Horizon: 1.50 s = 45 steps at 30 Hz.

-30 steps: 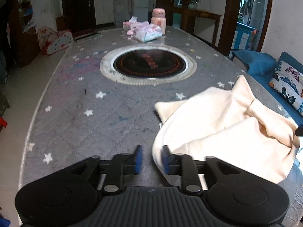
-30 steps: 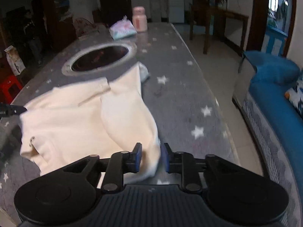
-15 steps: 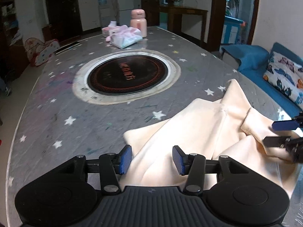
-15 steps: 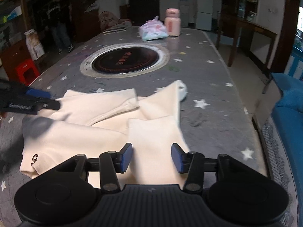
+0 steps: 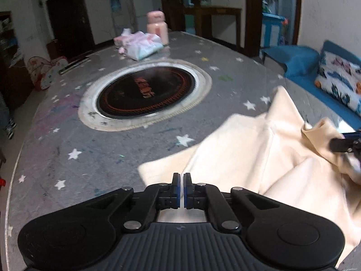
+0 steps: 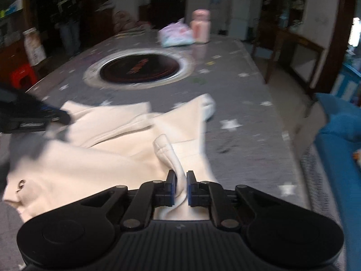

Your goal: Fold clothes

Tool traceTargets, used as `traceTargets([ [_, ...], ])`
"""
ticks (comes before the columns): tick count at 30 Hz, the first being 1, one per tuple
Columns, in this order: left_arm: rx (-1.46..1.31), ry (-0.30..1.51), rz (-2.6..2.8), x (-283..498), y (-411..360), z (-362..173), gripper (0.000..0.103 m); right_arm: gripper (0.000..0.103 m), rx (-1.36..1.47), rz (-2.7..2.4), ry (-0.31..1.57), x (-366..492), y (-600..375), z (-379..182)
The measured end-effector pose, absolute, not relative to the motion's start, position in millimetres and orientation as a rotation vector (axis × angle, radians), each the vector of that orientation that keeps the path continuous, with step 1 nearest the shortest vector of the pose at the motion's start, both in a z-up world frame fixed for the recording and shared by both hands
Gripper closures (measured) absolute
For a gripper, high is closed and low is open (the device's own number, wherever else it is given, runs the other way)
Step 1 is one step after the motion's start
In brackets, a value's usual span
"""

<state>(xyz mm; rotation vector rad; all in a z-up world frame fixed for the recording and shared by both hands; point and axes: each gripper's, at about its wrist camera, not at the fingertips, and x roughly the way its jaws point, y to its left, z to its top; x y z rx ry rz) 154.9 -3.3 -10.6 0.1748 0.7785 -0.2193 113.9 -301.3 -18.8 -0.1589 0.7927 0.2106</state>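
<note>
A cream garment (image 5: 259, 158) lies rumpled on the grey star-patterned table (image 5: 90, 153); it also shows in the right wrist view (image 6: 101, 162). My left gripper (image 5: 181, 179) is shut on the garment's near left edge, a thin layer of cloth between the blue pads. My right gripper (image 6: 180, 178) is shut on a raised fold of the garment's right side, lifting it. The right gripper shows at the right edge of the left wrist view (image 5: 345, 143). The left gripper shows at the left edge of the right wrist view (image 6: 33, 117).
A round black hotplate (image 5: 146, 92) is set into the table's middle. A pink bottle (image 5: 158, 26) and a tissue pack (image 5: 142, 45) stand at the far end. A blue sofa (image 6: 338, 158) with a patterned cushion (image 5: 338, 83) runs along the table's right side.
Both grippers were open over the garment half a second ago and have closed on it. The right one has pulled a fold of cloth up.
</note>
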Motion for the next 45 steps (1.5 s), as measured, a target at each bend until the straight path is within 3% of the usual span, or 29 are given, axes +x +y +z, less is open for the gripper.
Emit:
traceTargets([
  [5, 0.108, 0.741, -0.154, 153, 18, 6, 0.101, 0.093, -0.165, 0.090, 0.784, 112, -329, -11],
  [9, 0.067, 0.697, -0.078, 145, 36, 18, 0.103, 0.087, -0.152, 0.038, 0.772, 109, -341, -5],
  [13, 0.022, 0.686, -0.078, 139, 53, 27, 0.102, 0.073, -0.166, 0.081, 0.763, 105, -335, -3],
  [15, 0.034, 0.720, -0.124, 142, 48, 22, 0.099, 0.072, -0.172, 0.116, 0.767, 107, -325, -5],
  [18, 0.089, 0.762, -0.173, 148, 32, 9, 0.081, 0.068, -0.162, 0.165, 0.778, 110, -311, -9],
  [20, 0.128, 0.780, -0.185, 152, 20, -1, 0.053, 0.067, -0.155, 0.199, 0.787, 111, -302, -12],
  [22, 0.161, 0.791, -0.181, 158, 10, -9, 0.046, 0.062, -0.173, 0.231, 0.796, 110, -293, -14],
  [25, 0.190, 0.825, -0.193, 164, 1, -20, 0.048, 0.058, -0.202, 0.266, 0.811, 109, -282, -19],
  [29, 0.240, 0.828, -0.180, 158, -5, -24, 0.087, 0.052, -0.214, 0.273, 0.828, 108, -278, -25],
  [33, 0.254, 0.815, -0.139, 148, 1, -15, 0.096, 0.052, -0.212, 0.263, 0.844, 108, -281, -30],
  [45, 0.158, 0.693, 0.138, 110, 80, 28, 0.099, 0.048, -0.225, 0.249, 0.863, 105, -283, -35],
])
